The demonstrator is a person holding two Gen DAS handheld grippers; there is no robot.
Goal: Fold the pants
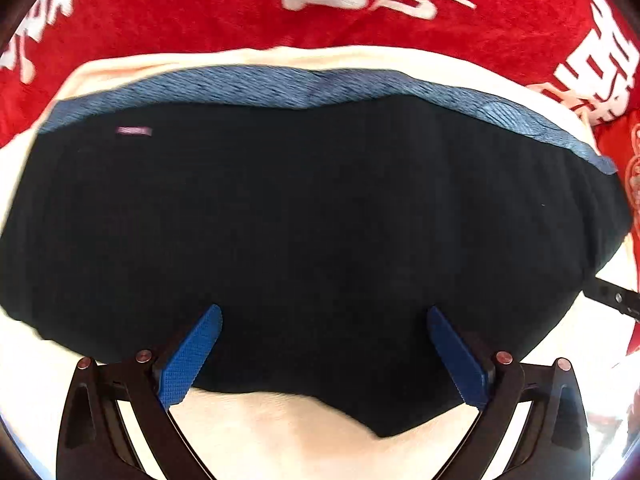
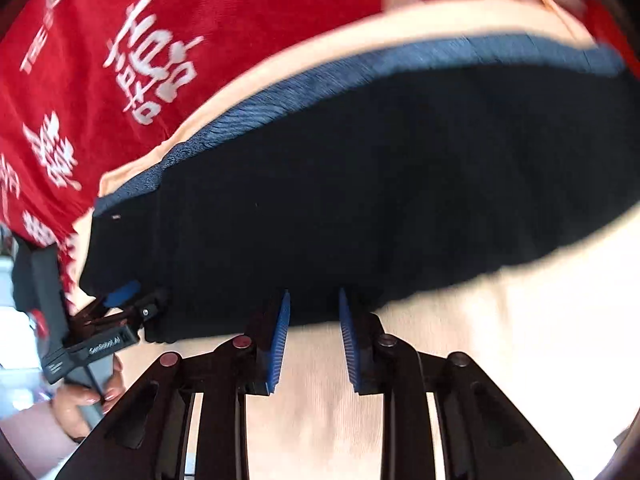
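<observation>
Black pants [image 1: 312, 220] with a blue ribbed waistband [image 1: 280, 88] lie folded flat on a cream cloth [image 1: 280, 412]. A small pink label [image 1: 134, 131] sits near the waistband's left end. My left gripper [image 1: 324, 316] is wide open, its blue fingertips [image 1: 192, 356] over the pants' near edge. In the right wrist view the pants [image 2: 360, 192] and waistband [image 2: 400, 64] fill the middle. My right gripper [image 2: 314, 300] is open with a narrow gap, tips at the pants' near edge. The left gripper [image 2: 124, 300] shows at the pants' left corner.
A red blanket with white characters [image 1: 200, 12] lies beyond the cream cloth; it also shows in the right wrist view [image 2: 160, 60]. The person's hand [image 2: 88, 396] holds the left gripper's handle. The cream cloth [image 2: 500, 340] extends right of my right gripper.
</observation>
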